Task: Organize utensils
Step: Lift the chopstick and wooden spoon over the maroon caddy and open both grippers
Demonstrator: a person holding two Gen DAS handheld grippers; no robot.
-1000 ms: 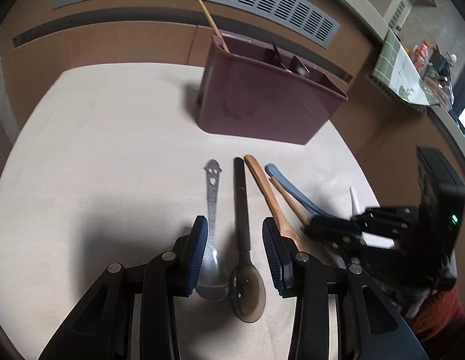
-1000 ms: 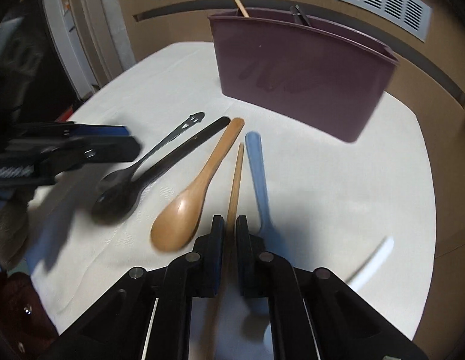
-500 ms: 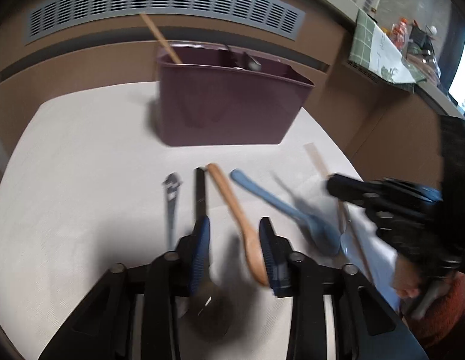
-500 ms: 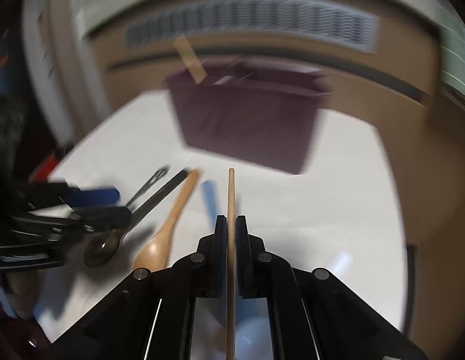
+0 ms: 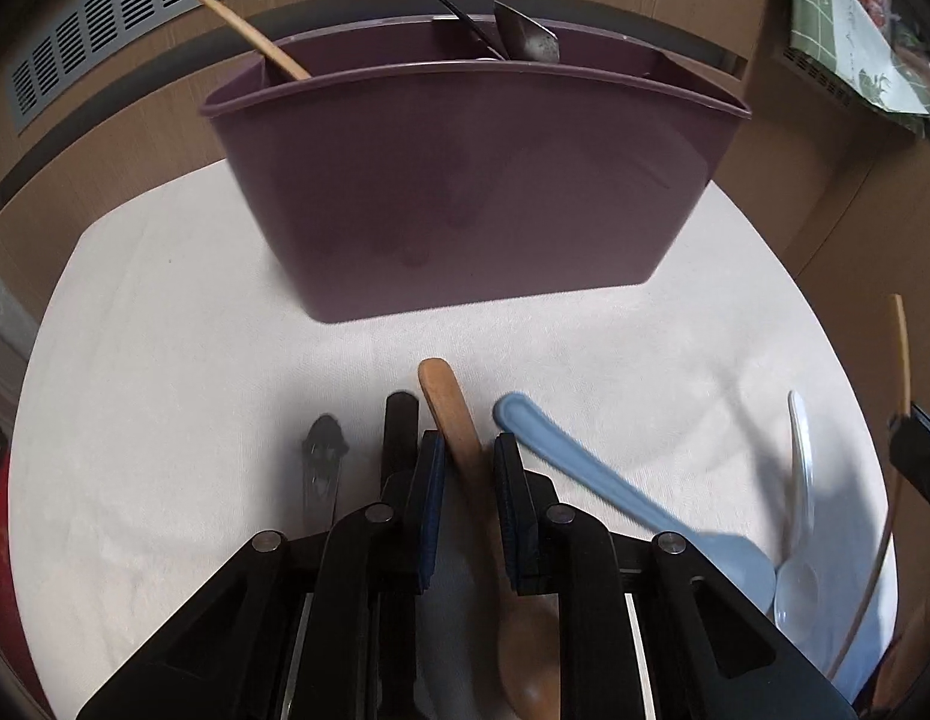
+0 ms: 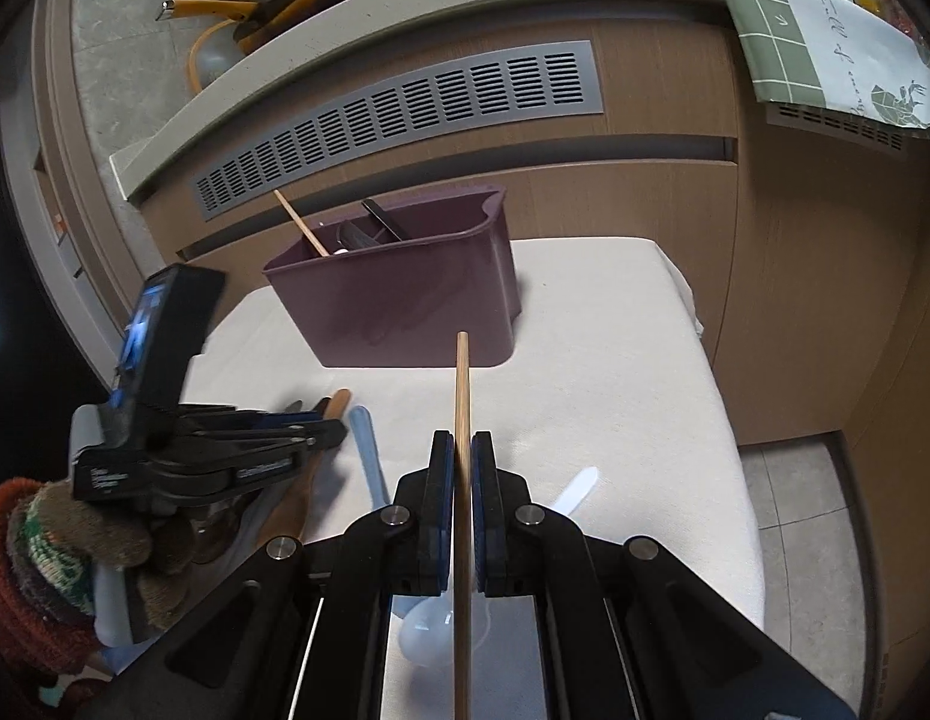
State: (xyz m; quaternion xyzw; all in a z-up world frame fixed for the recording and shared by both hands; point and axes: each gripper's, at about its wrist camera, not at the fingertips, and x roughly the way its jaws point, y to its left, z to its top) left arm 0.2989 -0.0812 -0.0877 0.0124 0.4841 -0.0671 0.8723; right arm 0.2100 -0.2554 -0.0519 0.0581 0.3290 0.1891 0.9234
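Left wrist view: five spoons (image 5: 459,420), one purple caddy (image 5: 465,192).

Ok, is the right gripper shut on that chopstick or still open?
Shut. The right gripper has both pads pressed against the wooden chopstick, which is lifted off the table, pointing toward the purple utensil caddy.

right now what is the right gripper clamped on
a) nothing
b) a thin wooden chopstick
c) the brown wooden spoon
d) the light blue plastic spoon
b: in the right wrist view the right gripper has its jaws closed on the thin wooden chopstick, lifted above the table.
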